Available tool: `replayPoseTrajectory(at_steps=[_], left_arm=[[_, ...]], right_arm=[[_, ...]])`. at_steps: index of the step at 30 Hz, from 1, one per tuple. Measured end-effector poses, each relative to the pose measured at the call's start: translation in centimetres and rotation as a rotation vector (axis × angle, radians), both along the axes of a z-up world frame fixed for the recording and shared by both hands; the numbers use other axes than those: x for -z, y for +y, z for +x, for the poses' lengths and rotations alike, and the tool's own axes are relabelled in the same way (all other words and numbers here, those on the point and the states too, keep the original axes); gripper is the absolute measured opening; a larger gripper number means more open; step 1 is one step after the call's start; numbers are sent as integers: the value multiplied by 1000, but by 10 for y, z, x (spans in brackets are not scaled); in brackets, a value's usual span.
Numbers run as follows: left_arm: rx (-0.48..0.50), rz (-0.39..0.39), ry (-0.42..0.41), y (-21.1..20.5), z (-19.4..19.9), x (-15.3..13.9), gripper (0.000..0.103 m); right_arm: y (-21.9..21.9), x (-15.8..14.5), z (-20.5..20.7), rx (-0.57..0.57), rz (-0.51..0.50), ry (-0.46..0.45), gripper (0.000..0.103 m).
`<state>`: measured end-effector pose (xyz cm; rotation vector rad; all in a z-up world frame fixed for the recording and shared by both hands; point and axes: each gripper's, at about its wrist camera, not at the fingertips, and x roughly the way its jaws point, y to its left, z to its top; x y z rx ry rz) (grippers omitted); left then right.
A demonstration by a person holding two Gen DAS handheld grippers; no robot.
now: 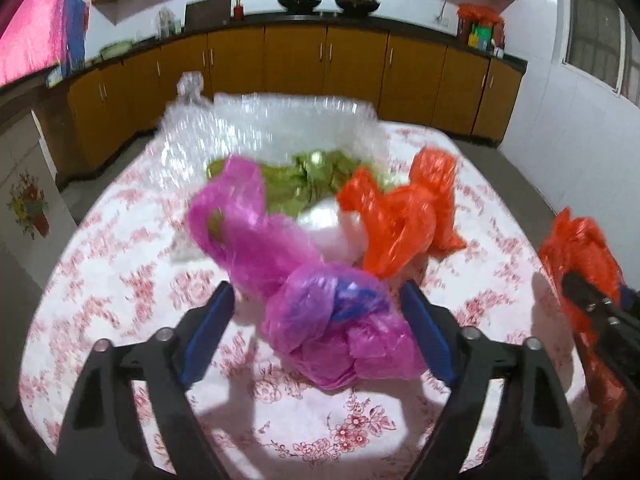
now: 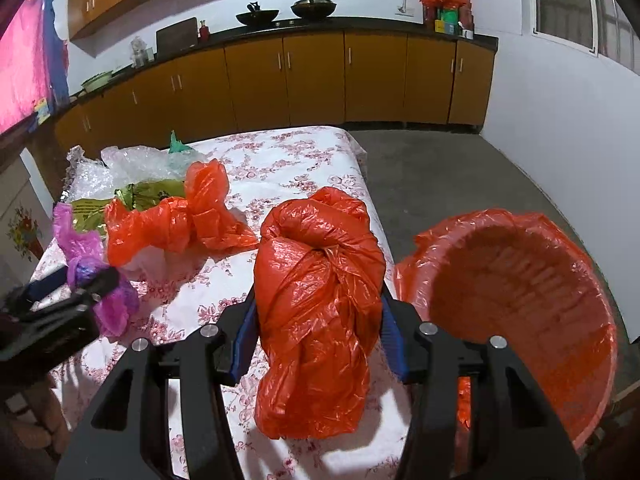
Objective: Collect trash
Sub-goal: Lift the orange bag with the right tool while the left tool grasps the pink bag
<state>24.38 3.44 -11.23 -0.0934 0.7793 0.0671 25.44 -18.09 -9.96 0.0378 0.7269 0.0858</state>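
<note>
- Trash bags are spread over floral-cloth table (image 2: 288,152); knotted orange bag (image 2: 316,300) is pinched between blue pads of right gripper (image 2: 318,340), just beside orange-lined bin (image 2: 520,308) at table edge.
- Pink bag (image 1: 332,320) is bracketed by left gripper (image 1: 320,324); jaws are spread, pads not seen pressing it.
- 2nd orange bag (image 1: 400,216), green wrapper (image 1: 312,176) & bubble wrap (image 1: 224,132) are left further back on table.

Glossy crinkled plastic bag (image 2: 316,312) (floral cloth (image 2: 280,160))
</note>
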Motion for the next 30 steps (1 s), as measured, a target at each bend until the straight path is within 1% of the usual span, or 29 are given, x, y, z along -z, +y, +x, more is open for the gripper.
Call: replayPoseTrajectory(at_steps=[2, 3, 4, 7, 10, 17, 22, 26, 30], left_arm=[[4, -40, 11, 5, 1, 4, 71], [7, -59, 9, 8, 1, 4, 65], [7, -68, 4, 10, 1, 4, 62], [15, -78, -12, 17, -4, 2, 55], [19, -81, -23, 24, -12, 0, 52], [16, -72, -57, 42, -33, -9, 51], [21, -55, -81, 49, -42, -23, 51], [41, -56, -110, 48, -48, -38, 51], [81, -64, -146, 36, -54, -58, 51]], right_arm=[[0, -2, -2, -4, 3, -6, 53], [0, -2, -2, -5, 3, -8, 53], [1, -3, -5, -7, 2, -11, 53], [0, -5, -9, -8, 7, -14, 53], [-2, -6, -13, -8, 15, -16, 53], [-3, -13, -22, -16, 19, -30, 53], [-6, -23, -31, -14, 31, -54, 53], [-13, -36, -39, -7, 47, -85, 53], [-22, -50, -51, 7, 56, -123, 53]])
